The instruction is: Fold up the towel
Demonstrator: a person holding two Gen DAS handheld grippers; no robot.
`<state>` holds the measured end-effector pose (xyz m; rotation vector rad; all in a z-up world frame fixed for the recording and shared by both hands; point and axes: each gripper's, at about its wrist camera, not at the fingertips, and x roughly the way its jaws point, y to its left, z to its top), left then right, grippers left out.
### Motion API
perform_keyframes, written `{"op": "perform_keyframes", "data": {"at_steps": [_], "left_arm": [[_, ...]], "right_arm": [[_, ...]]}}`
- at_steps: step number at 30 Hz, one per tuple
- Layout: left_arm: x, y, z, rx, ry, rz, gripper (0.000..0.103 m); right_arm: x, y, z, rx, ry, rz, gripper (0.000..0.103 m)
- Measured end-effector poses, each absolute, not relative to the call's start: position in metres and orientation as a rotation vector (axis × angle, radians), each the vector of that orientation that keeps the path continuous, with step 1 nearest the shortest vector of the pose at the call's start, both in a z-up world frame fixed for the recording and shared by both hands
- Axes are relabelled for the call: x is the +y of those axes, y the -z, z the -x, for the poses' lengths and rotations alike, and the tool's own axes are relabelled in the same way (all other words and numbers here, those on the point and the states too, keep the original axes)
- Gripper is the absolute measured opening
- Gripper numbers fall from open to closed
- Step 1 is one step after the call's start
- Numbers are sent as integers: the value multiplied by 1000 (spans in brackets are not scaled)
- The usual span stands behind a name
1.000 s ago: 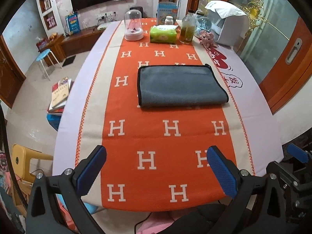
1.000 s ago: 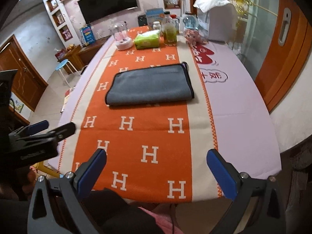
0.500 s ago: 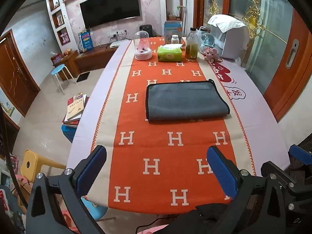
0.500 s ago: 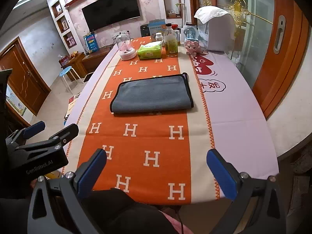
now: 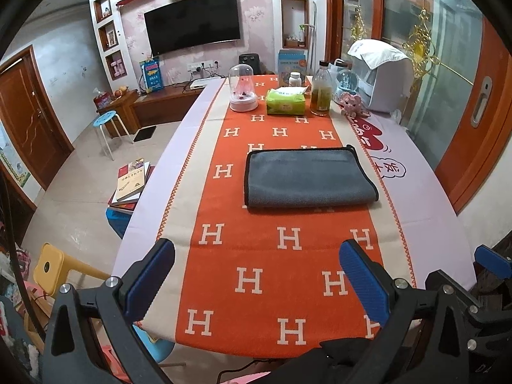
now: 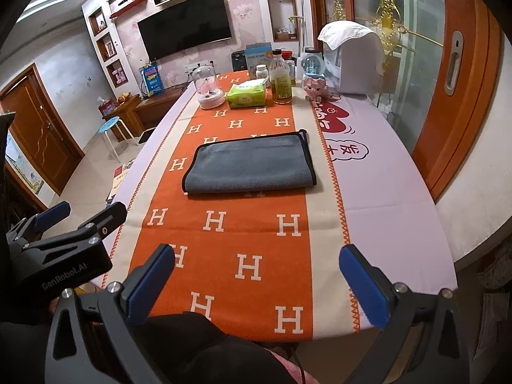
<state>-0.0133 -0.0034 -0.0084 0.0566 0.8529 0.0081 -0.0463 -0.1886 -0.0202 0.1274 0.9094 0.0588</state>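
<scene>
Left wrist view: towel (image 5: 307, 179) mid-frame on runner (image 5: 275, 256), folded flat — task looks finished. Left gripper (image 5: 256, 275) and right gripper (image 6: 256, 275) spread wide, empty, low in frame, well clear of towel.

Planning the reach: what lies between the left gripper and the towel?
Only bare orange table runner with white H letters lies between the open left gripper and the folded gray towel; the left wrist view shows it.

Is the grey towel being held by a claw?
No, the folded grey towel lies alone on the orange cloth, far ahead of the open left claw.
</scene>
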Motion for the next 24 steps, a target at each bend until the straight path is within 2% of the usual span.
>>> {"op": "perform_keyframes", "data": {"at_steps": [24], "left_arm": [[-9,7,-1,848,-1,-61,102]], "right_arm": [[-190,23,36,927,-65,-127,103]]}}
